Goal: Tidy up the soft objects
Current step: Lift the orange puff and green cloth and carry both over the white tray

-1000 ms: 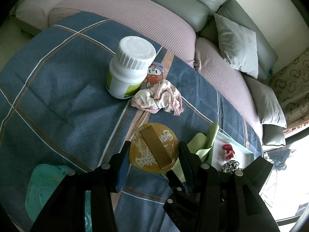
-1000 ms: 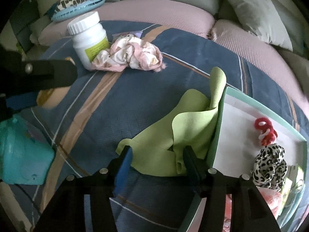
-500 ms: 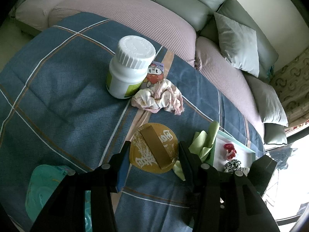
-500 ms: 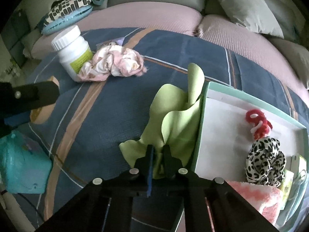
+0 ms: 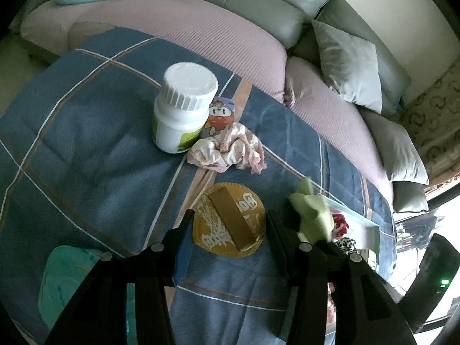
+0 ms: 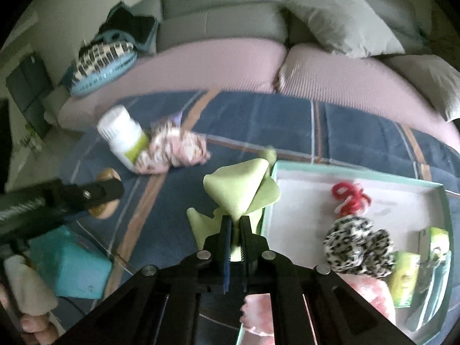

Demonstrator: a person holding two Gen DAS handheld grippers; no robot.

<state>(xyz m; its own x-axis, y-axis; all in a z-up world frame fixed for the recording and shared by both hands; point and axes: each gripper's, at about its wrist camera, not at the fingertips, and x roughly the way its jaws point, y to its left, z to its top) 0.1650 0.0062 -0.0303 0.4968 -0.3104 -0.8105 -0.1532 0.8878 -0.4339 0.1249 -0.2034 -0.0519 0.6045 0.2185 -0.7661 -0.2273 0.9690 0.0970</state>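
My right gripper (image 6: 235,224) is shut on a light green cloth (image 6: 241,189) and holds it lifted off the blue quilt, beside the left rim of a teal-rimmed tray (image 6: 359,174). The cloth also shows in the left wrist view (image 5: 312,212). The tray holds a leopard scrunchie (image 6: 356,244), a red tie (image 6: 349,197) and a pink fluffy item (image 6: 371,296). A pink and white scrunchie (image 5: 230,151) lies beside a white bottle (image 5: 184,109). My left gripper (image 5: 228,224) is open, its fingers on either side of a gold round disc (image 5: 228,224).
A teal packet (image 5: 66,279) lies at the lower left of the quilt. A small cartoon sticker (image 5: 220,116) sits behind the bottle. A sofa with pink seat covers (image 5: 201,28) and grey cushions (image 5: 348,66) borders the far edge. The tray also holds green packets (image 6: 408,276).
My right gripper closed on the green cloth and lifted it off the quilt. The left gripper has stayed around the gold disc.
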